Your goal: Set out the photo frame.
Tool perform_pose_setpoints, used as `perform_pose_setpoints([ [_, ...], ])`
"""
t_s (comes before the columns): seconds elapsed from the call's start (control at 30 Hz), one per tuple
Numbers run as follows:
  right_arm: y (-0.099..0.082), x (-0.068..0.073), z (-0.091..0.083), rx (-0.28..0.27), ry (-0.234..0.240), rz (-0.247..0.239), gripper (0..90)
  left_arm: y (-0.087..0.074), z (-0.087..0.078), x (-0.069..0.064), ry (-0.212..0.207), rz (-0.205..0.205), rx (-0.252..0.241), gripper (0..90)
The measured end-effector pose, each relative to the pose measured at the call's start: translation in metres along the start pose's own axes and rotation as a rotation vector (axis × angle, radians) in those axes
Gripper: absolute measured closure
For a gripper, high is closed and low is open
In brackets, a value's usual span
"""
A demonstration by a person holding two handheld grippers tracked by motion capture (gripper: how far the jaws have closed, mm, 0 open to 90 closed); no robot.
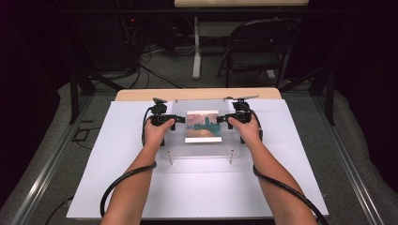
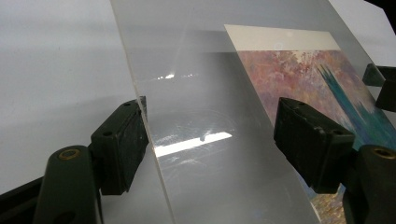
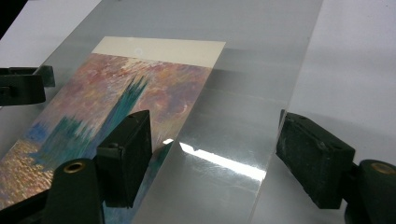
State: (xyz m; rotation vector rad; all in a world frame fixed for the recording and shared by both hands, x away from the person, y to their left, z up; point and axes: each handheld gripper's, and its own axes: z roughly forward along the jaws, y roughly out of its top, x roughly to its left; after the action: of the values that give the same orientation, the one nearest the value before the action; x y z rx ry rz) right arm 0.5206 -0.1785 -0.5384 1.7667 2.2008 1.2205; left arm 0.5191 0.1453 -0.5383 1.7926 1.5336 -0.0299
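Forearms come in from the bottom of the high view, each hand holding a gripper at one side of the sheet (image 1: pixel 202 149).

That clear sheet lies flat on the white board (image 1: pixel 197 192), in its far half and about midway across. A print (image 1: pixel 202 125) in pinks, teal and gold, with a pale strip along its far edge, sits within the sheet's outline, nearer its far side. Whether the print lies on the sheet or under it, I cannot tell. Two small pegs (image 1: pixel 169 157) stand at the sheet's near edge, one toward each corner.

The left gripper (image 1: pixel 177 123) is at the sheet's left edge and points inward toward the print. In the left gripper view its claw (image 2: pixel 210 126) is released and spread wide. One jaw stands just at the sheet's edge and the other over the sheet beside the print, with nothing pinched.

The right gripper (image 1: pixel 222 120) mirrors it at the right edge. In the right gripper view its claw (image 3: pixel 212 140) is likewise released. One jaw stands over the print's border and the other just outside the sheet's edge, over the board.

Each gripper view also catches the other gripper across the print.

The board rests on a wooden table (image 1: pixel 197 93). A folding chair (image 1: pixel 260 49) stands on the floor well behind it.
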Motion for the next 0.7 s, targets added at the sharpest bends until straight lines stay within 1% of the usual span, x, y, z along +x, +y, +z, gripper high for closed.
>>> perform_pose_setpoints([
  [0.07, 0.000, -0.001, -0.001, 0.002, 0.000, -0.001, 27.5, 0.000, -0.001, 0.001, -0.008, 0.003, 0.005, 27.7],
  [0.1, 0.001, -0.001, -0.002, 0.008, 0.001, -0.001, 27.9, 0.000, -0.001, 0.002, -0.014, -0.005, -0.002, 28.2],
  [0.17, 0.001, -0.001, -0.003, 0.009, 0.002, 0.001, 28.1, 0.000, -0.002, 0.002, -0.016, -0.006, 0.001, 29.5],
  [0.2, 0.001, -0.001, -0.003, 0.003, 0.003, -0.005, 28.1, 0.000, -0.003, 0.002, -0.018, -0.013, -0.007, 30.0],
  [0.27, 0.001, 0.000, -0.004, 0.002, 0.000, 0.001, 28.2, 0.001, -0.004, 0.001, -0.013, -0.007, -0.004, 30.3],
  [0.37, 0.002, 0.001, -0.005, -0.002, -0.001, -0.011, 28.5, 0.001, -0.006, -0.001, -0.010, -0.003, -0.012, 30.4],
  [0.47, 0.004, 0.004, -0.008, -0.011, -0.003, -0.021, 28.9, 0.003, -0.010, -0.002, -0.007, 0.010, -0.012, 30.7],
  [0.5, 0.004, 0.004, -0.009, -0.014, -0.001, -0.041, 29.0, 0.004, -0.012, -0.003, -0.008, 0.015, -0.013, 31.1],
  [0.57, 0.005, 0.006, -0.013, -0.011, 0.000, -0.040, 30.1, 0.005, -0.016, -0.004, -0.012, 0.026, -0.010, 32.0],
  [0.7, 0.008, 0.007, -0.020, -0.017, 0.007, -0.058, 32.4, 0.006, -0.022, -0.006, -0.014, 0.047, -0.014, 33.6],
])
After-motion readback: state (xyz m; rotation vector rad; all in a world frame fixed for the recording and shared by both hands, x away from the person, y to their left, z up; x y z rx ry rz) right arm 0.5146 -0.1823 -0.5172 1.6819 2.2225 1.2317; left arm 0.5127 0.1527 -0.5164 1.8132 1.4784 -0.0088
